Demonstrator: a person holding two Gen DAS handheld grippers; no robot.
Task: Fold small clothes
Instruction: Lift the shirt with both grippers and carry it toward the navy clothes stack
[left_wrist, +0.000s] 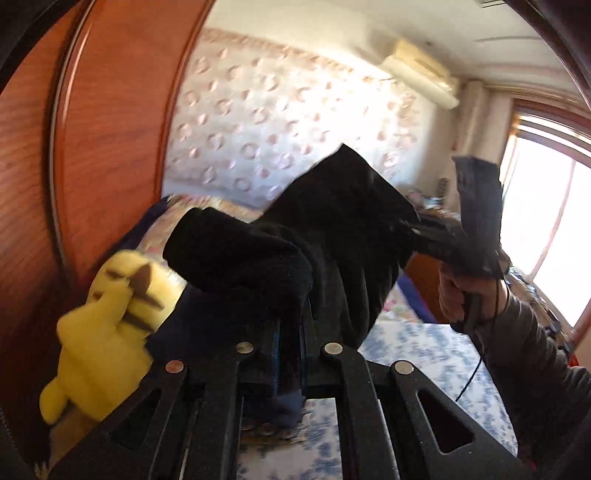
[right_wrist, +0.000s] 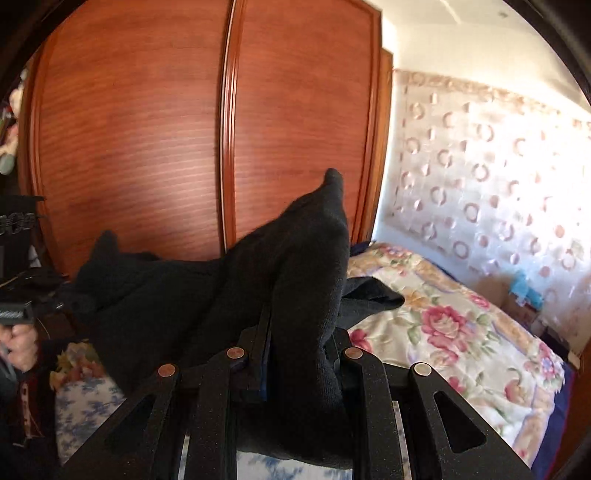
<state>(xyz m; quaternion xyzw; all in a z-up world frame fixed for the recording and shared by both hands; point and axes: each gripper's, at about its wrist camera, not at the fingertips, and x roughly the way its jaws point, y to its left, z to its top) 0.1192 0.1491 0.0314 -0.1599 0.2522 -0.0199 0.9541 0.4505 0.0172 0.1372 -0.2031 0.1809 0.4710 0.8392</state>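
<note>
Two grippers hold one black garment (left_wrist: 332, 229) between them, lifted clear of the bed (right_wrist: 461, 332) — the piece hangs in the air rather than lying on the bedding.

Left gripper (left_wrist: 290, 332): jaws drawn almost together, clamped on a thick, bunched edge of the black knit fabric, which rolls over the top of the fingers. Right gripper (right_wrist: 299, 354): jaws narrowly apart and clamped on the opposite end; a fold of cloth drapes over and down between the fingers. In the left wrist view the right gripper appears at the far end of the garment, with the person's hand (left_wrist: 461, 295) on its handle.

Step in hand — judged from the pictures: the garment is picked up and stretched between both grips, either to open it out or to carry one edge over for a fold. No finished fold is visible. The cloth sags and twists between the two grips, so it is not yet flat.

Next move requires:
- both clamps to hold while the garment is lowered toward the blue-flowered sheet (left_wrist: 424, 354) at the near edge of the bed;
- even tension between the grips, so the fabric lands without creases;
- clearance from the yellow plush toy (left_wrist: 107, 325) at the left of the left wrist view, near the wardrobe (right_wrist: 147, 129), and from the rose-patterned quilt (right_wrist: 443, 317) toward the far side.

Which part of the garment each gripper holds cannot be told: the cloth is dark and blurred.
</note>
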